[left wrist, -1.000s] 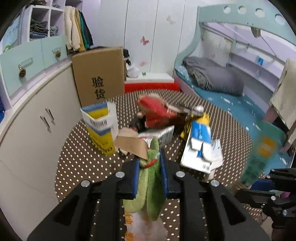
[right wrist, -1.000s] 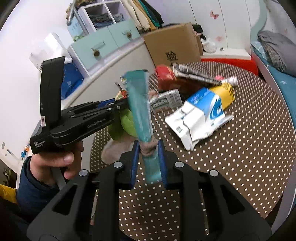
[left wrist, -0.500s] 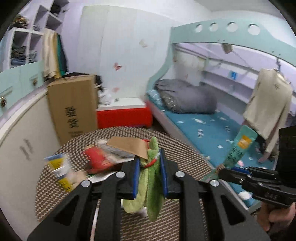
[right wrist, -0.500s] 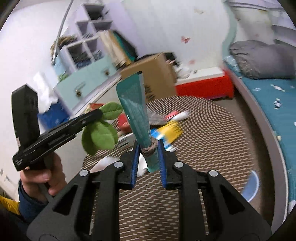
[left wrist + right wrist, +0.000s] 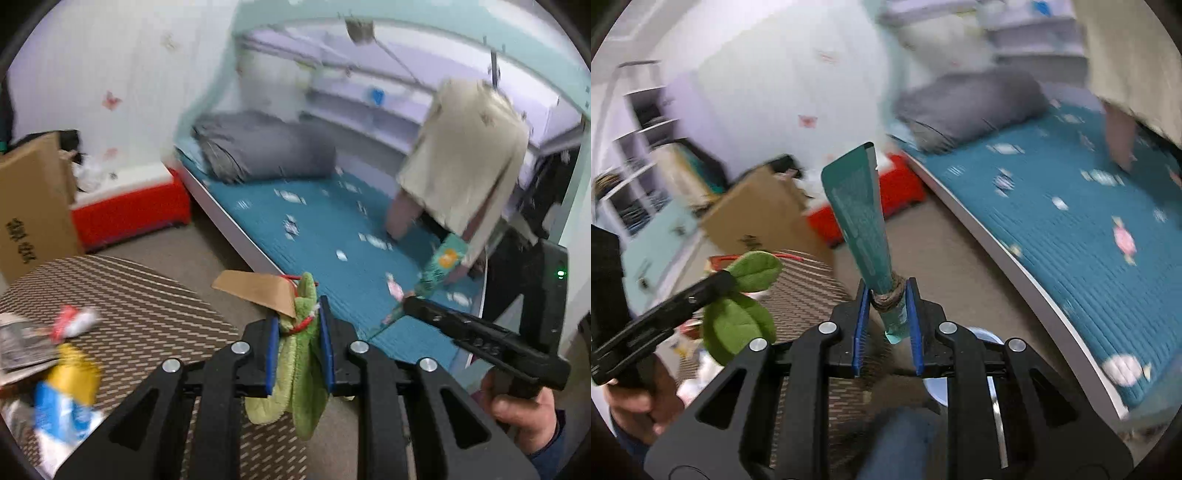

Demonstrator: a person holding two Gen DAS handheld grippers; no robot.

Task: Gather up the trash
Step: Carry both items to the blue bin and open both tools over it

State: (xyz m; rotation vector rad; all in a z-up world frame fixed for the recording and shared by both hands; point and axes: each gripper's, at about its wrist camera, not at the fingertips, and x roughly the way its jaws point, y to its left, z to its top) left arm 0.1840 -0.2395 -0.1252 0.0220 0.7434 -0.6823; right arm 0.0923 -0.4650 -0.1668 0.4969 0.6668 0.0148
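Two tongs, both full. Largest before me is the bed [image 5: 314, 221] with its teal mattress and a grey duvet [image 5: 258, 151] heaped at its head; bare floor [image 5: 221, 251] runs between its white edge and the round table [image 5: 147, 314]. By the wall stand a cardboard box [image 5: 29, 206], with blurred black and white things showing at its top, and a red box [image 5: 129, 210]. Blurred wrappers [image 5: 62, 387] lie on the table's near-left part.

My left tongs [image 5: 295, 347] sit past the table's rim, over the floor, pinched on a green plush [image 5: 299, 373] that hangs below the pads, a brown card tag [image 5: 258, 291] sticking out above. My right tongs [image 5: 886, 317] hold a teal packet [image 5: 860, 214] by its twine-tied neck, standing up over the floor near the bed's edge. A pale round rim [image 5: 986, 338] peeks out beneath them; its contents are hidden.
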